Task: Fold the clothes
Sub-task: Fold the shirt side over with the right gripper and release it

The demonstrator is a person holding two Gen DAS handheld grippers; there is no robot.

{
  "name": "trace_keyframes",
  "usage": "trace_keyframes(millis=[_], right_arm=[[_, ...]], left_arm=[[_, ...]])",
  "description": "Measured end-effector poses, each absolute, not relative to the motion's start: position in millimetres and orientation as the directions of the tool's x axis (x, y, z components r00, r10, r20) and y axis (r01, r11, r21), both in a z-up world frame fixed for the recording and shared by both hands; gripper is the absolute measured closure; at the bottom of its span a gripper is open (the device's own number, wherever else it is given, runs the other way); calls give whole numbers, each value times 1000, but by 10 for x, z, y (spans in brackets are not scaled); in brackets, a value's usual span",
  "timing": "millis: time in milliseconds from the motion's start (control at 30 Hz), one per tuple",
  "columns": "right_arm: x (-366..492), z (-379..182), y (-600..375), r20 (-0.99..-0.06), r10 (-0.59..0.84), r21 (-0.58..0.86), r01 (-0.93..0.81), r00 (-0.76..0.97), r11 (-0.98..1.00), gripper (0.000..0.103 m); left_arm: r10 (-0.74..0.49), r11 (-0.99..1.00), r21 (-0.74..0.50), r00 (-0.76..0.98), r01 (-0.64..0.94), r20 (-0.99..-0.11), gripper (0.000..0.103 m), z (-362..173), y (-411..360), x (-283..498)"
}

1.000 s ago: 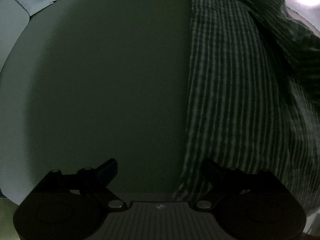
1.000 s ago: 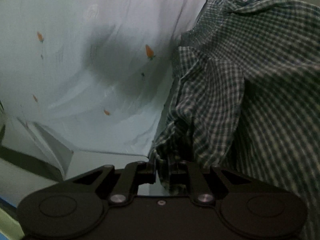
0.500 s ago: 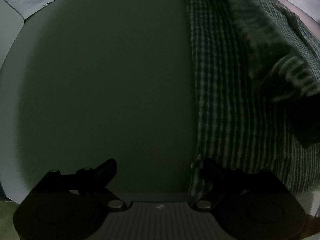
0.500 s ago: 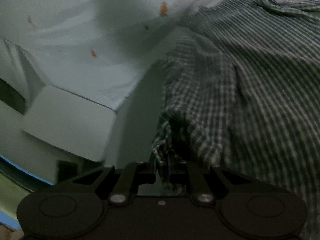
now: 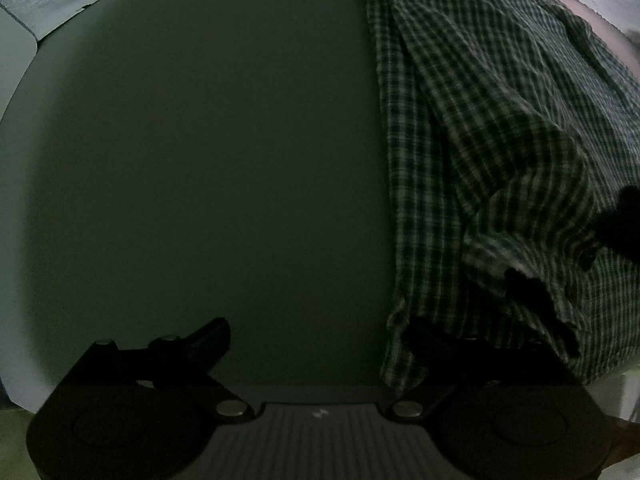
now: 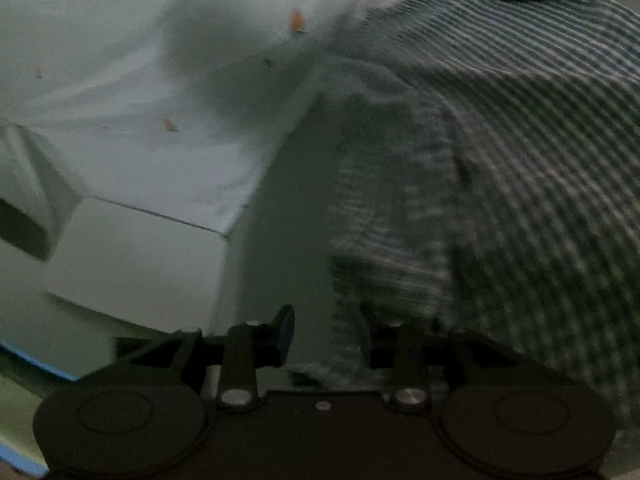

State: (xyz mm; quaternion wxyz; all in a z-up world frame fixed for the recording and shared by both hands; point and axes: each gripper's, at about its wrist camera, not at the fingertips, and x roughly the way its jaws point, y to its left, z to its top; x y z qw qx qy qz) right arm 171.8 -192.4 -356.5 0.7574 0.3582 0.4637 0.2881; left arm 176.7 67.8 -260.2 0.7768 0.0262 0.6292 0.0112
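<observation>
1. Left wrist view: the left gripper (image 5: 316,340) points almost straight down over a dull green counter (image 5: 200,180). Its jaws stand wide apart with nothing between them, though the right one sits at the hem of the checked shirt (image 5: 500,140). My guess is it waits there to pin or take that edge for the next fold.
2. Same view: the shirt covers the right side of the counter, its long left edge running fairly straight, with a rumpled flap turned over near the lower right.
3. Right wrist view: the right gripper (image 6: 324,340) has its jaws opening; a corner of the shirt (image 6: 520,160) hangs between them, apparently being let go. The cloth is blurred. Pale bedding (image 6: 140,100) with small orange marks lies beyond the counter's edge.
</observation>
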Motion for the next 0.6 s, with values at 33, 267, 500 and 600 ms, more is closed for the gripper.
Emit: trace_keyframes(millis=[33, 267, 500, 600], right_arm=[[1741, -3611, -1894, -540, 744, 788, -75, 394, 611, 75], [1861, -3682, -2041, -573, 706, 776, 0, 416, 631, 78], [2060, -3601, -2449, -588, 639, 752, 45, 496, 658, 66], [2167, -3578, -2744, -590, 608, 745, 69, 532, 663, 56]], left_arm=[[51, 998, 55, 208, 15, -977, 7, -2595, 678, 1791], [73, 997, 72, 226, -14, -971, 7, -2508, 523, 2022], [76, 996, 60, 271, -69, -960, 7, -2391, 308, 2317], [86, 992, 50, 315, -119, -945, 7, -2288, 221, 2388]])
